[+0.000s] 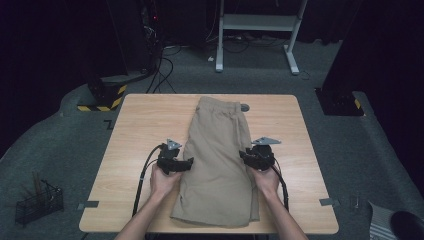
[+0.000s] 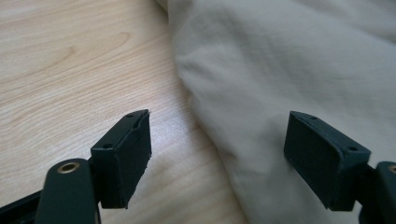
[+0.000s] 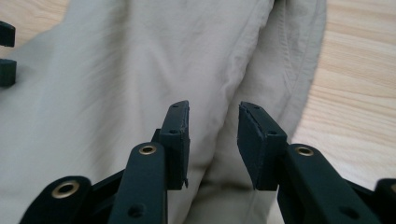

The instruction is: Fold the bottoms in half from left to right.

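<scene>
Beige shorts (image 1: 220,155), folded lengthwise, lie down the middle of the wooden table (image 1: 145,120), waistband at the far end. My left gripper (image 1: 190,162) rests at the shorts' left edge. In the left gripper view its jaws (image 2: 219,121) stand wide open, one pad over bare wood and the other over the cloth (image 2: 280,70). My right gripper (image 1: 243,155) sits at the shorts' right edge. In the right gripper view its jaws (image 3: 215,112) are partly apart above a fold of the fabric (image 3: 140,60), with no cloth pinched between them.
A small grey object (image 1: 245,107) lies on the table by the waistband. On the floor stand a wire basket (image 1: 39,202) at the lower left, a yellow-and-black striped base (image 1: 102,97) at the table's far left, and a white desk frame (image 1: 257,30) behind.
</scene>
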`<action>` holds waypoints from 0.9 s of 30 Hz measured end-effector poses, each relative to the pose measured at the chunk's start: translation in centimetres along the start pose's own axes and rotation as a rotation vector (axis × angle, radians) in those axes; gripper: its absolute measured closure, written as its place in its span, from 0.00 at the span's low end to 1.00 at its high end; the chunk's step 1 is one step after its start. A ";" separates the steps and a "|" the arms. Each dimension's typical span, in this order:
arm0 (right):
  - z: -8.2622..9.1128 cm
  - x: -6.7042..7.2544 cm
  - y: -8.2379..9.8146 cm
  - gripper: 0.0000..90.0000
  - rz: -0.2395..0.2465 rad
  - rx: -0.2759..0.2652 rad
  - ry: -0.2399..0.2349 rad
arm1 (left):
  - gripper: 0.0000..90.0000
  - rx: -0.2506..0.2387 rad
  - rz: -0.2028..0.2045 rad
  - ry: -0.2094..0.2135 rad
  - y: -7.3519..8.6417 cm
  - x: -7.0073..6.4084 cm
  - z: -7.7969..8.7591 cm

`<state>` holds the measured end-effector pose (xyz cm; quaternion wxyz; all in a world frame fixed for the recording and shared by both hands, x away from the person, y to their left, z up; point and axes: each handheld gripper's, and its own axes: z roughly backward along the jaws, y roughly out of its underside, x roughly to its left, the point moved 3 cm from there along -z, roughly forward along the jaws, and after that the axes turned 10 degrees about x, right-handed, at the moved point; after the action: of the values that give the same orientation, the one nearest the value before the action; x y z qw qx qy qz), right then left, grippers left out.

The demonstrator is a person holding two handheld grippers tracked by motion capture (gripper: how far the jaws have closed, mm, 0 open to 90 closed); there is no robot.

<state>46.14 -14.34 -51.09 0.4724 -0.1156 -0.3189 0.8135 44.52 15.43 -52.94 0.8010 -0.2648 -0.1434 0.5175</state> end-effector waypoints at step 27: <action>-2.6 -3.7 -2.4 0.95 -0.019 0.024 0.094 | 0.27 0.013 -0.055 -0.020 -0.4 -0.7 -1.5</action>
<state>51.04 -15.54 -52.04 0.4958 -0.1452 -0.2877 0.8065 45.33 14.24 -53.90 0.8151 -0.2505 -0.1553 0.4987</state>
